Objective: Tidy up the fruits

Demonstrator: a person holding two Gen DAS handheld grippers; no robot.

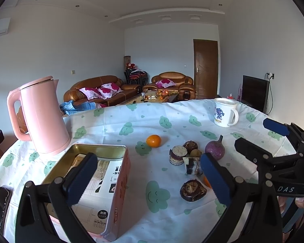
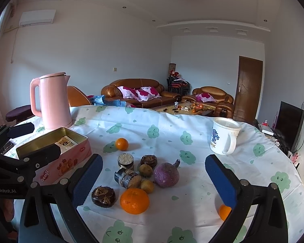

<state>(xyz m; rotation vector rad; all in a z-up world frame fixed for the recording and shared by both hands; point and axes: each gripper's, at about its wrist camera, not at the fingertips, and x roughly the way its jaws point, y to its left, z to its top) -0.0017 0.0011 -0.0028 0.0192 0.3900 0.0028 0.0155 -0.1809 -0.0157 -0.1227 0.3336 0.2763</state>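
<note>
Both grippers hang above the table with its white cloth printed with green clouds, and both have their blue-padded fingers spread wide, holding nothing.

From the right wrist view, the right gripper frames most of the fruit pile between its fingers. A large orange lies at about 6 o'clock in that gap, nearest the camera. Just at its 9 o'clock sits a dark brown, rough-topped fruit. A purple round fruit with a stalk lies at 1 o'clock from the large orange, beside two small yellow-brown fruits. A smaller orange lies apart at 12 o'clock, farther along the cloth. Another orange peeks out from behind the right finger.

In the left wrist view, the left gripper hovers with its left finger over the open pink tin box, while the pile lies toward its right finger. A pink kettle stands at 10 o'clock, a white mug at 2 o'clock.
</note>
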